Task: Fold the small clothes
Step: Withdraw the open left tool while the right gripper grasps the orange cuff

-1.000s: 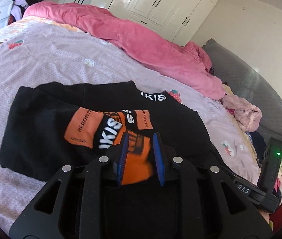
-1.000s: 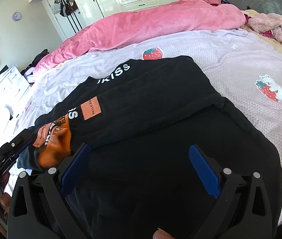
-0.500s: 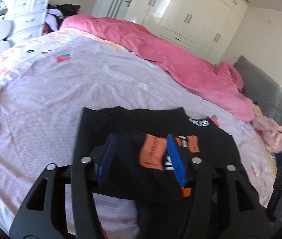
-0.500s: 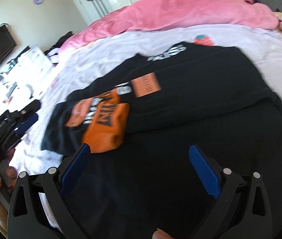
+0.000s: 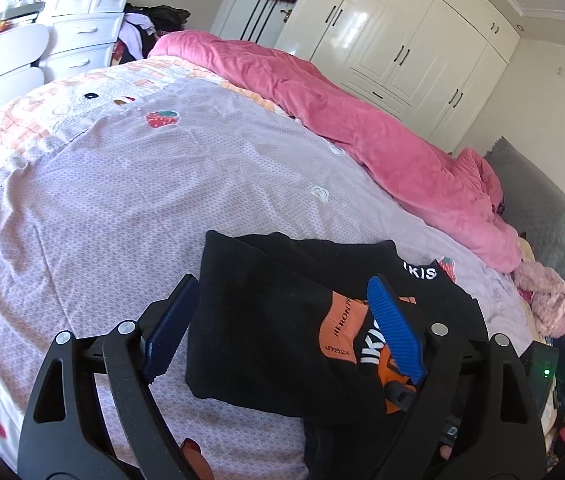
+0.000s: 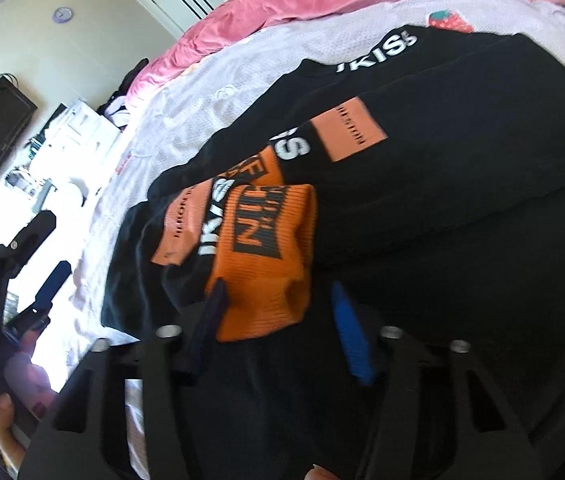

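On a lilac bed sheet [image 5: 130, 216], the left gripper [image 5: 282, 330] opens clear of the black top [image 5: 266, 320] while the right gripper [image 6: 278, 320] closes around its orange cuff [image 6: 270, 264], best pinched squarely before folding.

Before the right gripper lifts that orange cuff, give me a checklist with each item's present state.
1. Orange ribbed cuff between the right gripper's fingers: ok, it lies in the gap as the jaws are closing.
2. Pads pressing on the cuff: cannot tell, the view is blurred.
3. Left gripper clear of the cuff: ok, its jaws are opening and hold nothing.
4. Black sweatshirt flat on the lilac bedsheet: ok, sleeve folded across the body.
5. Only the cuff in the bite: cannot tell, black cloth lies right under it.
6. Pink duvet apart from the sweatshirt: ok.
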`<action>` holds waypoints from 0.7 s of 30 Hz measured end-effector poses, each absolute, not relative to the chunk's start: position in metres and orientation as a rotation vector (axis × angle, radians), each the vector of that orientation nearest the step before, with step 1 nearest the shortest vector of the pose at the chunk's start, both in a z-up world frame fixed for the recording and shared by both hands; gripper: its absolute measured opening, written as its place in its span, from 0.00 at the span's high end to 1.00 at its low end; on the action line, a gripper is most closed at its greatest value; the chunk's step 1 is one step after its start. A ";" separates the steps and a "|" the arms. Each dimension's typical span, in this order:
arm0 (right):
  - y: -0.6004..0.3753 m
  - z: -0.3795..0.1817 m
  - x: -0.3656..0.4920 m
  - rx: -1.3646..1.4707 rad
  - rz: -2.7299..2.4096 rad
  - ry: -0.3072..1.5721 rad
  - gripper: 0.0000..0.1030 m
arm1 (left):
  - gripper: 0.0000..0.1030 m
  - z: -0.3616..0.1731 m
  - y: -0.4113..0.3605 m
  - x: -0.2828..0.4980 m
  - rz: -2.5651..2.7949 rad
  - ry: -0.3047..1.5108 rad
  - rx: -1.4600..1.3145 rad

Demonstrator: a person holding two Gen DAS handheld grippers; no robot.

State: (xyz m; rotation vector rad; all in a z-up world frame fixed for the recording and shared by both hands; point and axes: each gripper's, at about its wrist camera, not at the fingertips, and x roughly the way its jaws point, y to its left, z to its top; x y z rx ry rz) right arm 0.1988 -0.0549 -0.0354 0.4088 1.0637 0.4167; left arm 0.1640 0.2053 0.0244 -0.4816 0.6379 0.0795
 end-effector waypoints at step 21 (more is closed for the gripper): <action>-0.090 0.074 0.189 0.089 0.459 0.663 0.90 | 0.24 0.018 0.225 0.161 0.132 0.631 -0.543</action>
